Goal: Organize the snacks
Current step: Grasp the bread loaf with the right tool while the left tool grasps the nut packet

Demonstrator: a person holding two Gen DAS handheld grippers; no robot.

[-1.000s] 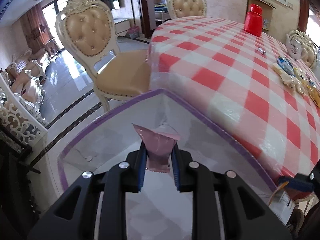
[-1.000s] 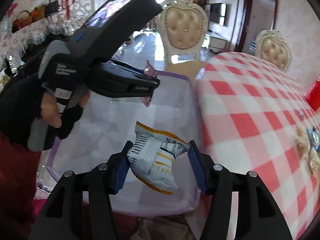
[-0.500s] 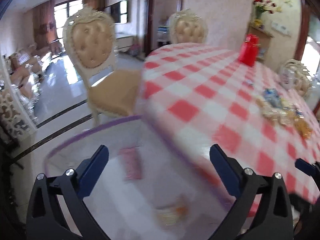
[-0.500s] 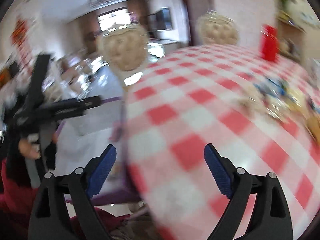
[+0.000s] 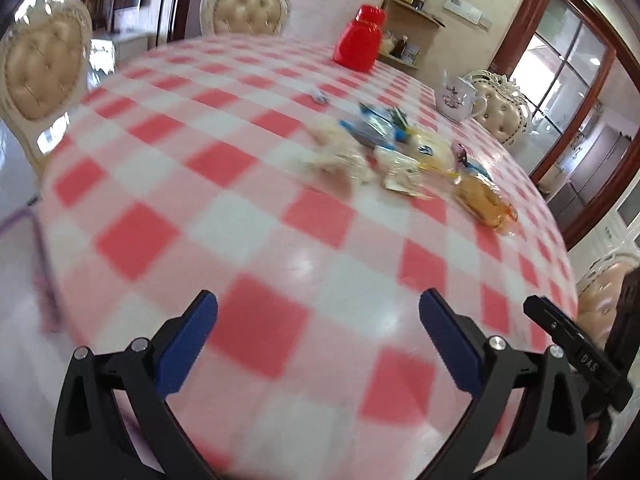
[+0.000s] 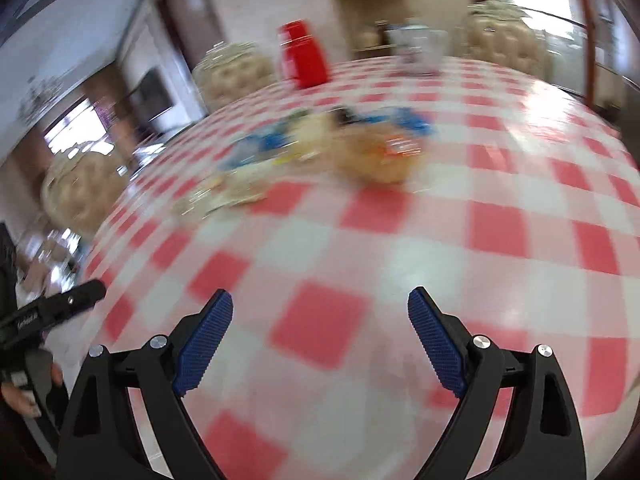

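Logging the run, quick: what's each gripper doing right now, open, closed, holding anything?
Left gripper: open, holding nothing, above the checked table.
Right gripper: open, holding nothing, facing the snack pile.

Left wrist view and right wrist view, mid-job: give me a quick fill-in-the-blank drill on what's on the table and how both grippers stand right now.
1. Both the left gripper and the right gripper stand wide ____, with nothing between the pads.
2. The tablecloth is checked in white and ____.
3. The tall container at the far side of the table is coloured ____.
4. The snack packets lie in a loose pile on the ____.

Missing words: open; red; red; table
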